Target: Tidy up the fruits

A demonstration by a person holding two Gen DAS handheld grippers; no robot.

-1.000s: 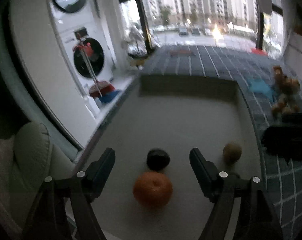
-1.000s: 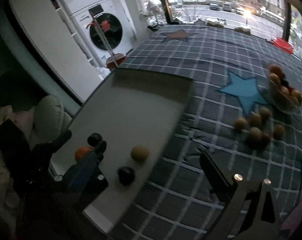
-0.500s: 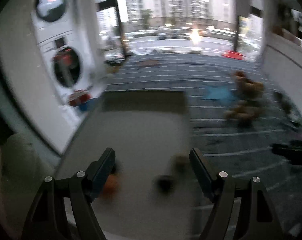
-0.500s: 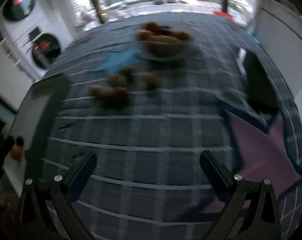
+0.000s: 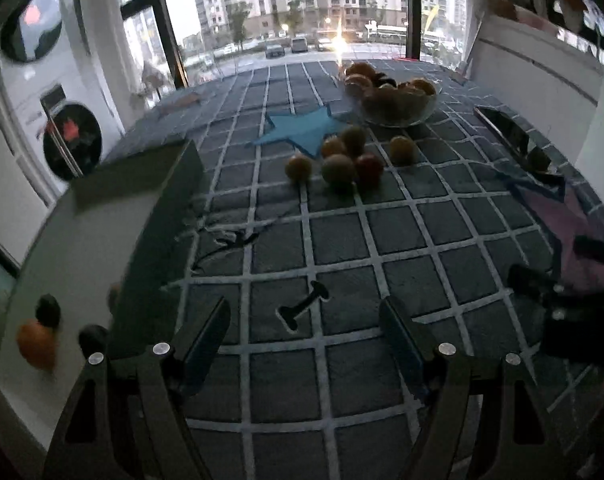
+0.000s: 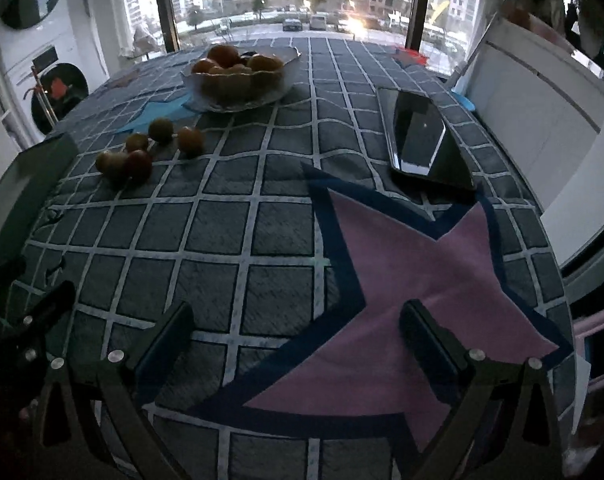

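Several loose fruits lie on the checked cloth beyond a blue star, also in the right wrist view. A glass bowl full of fruit stands behind them; it also shows in the right wrist view. An orange and two dark fruits lie in the grey tray at far left. My left gripper is open and empty over the cloth. My right gripper is open and empty over the pink star.
A dark tablet lies on the cloth at right. The other gripper shows at the right edge of the left wrist view. Washing machines stand left of the table; a white cabinet stands at right.
Both grippers have swung right, away from the tray, and now face the cloth with the loose fruits and bowl. Both stay open and empty.
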